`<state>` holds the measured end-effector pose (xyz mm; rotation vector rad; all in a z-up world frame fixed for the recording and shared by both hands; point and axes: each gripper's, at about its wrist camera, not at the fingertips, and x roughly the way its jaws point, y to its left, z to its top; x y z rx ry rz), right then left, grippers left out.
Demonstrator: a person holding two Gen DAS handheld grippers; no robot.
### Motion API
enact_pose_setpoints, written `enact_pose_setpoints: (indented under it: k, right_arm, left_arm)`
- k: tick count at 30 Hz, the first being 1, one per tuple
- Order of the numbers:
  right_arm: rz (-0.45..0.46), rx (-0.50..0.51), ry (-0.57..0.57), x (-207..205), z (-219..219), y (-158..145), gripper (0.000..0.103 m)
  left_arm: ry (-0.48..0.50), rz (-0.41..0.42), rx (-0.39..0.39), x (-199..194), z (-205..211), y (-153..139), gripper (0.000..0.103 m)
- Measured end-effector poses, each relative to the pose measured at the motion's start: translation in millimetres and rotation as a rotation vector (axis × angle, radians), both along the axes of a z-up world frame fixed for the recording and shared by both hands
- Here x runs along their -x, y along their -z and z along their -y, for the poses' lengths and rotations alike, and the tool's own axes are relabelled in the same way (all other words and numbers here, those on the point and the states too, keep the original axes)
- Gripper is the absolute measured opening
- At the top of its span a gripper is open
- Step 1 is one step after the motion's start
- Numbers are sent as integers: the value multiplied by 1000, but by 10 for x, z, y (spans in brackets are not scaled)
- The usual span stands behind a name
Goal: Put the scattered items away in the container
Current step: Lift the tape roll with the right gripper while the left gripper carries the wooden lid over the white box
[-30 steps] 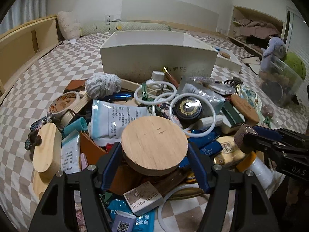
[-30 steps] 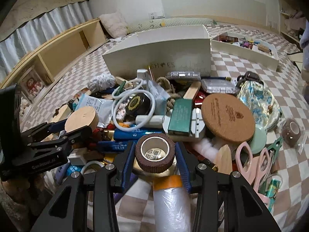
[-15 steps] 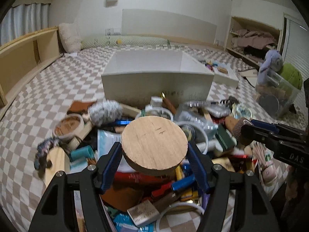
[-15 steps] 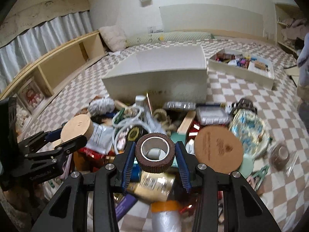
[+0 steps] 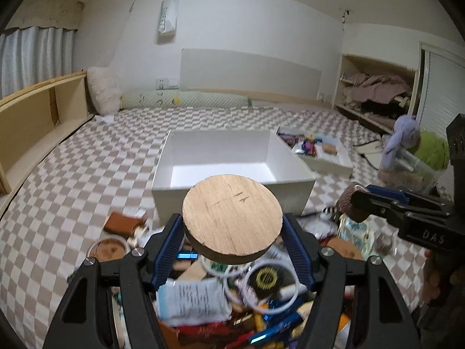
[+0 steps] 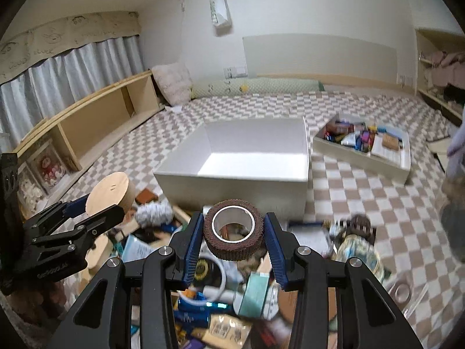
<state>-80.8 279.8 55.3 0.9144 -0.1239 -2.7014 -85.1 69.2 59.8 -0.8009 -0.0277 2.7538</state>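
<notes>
Wooden disc (image 5: 232,213): sitting pinched between the blue pads of the left gripper (image 5: 232,232), held above the clutter pile (image 5: 221,305), in front of the white box (image 5: 232,171).
Brown tape roll (image 6: 234,232): sitting pinched in the right gripper (image 6: 234,241), over the same pile, before the box's near wall.
Writing: "DAS" is showing on the right gripper's body in the left view.
Surroundings: a checked mat (image 5: 72,174) is lying underneath; a filled tray (image 6: 366,148) is standing just right of the box.

Brown tape roll (image 6: 234,229) clamped between right gripper (image 6: 234,232) pads, white open box (image 6: 250,157) ahead beyond the jaws, clutter pile (image 6: 221,299) below.
</notes>
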Motion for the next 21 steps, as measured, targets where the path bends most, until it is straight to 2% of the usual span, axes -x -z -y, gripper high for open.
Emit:
enact_pose_setpoints:
  k: [10,21]
  right_arm:
    - [-70,-48,-10,263,121,-376,43]
    - [-106,-73,9,651,98,-632,43]
  left_arm:
    - [16,-55,-15,281,-108,-377,68]
    - [18,-59,-37,662,-119,-621,68]
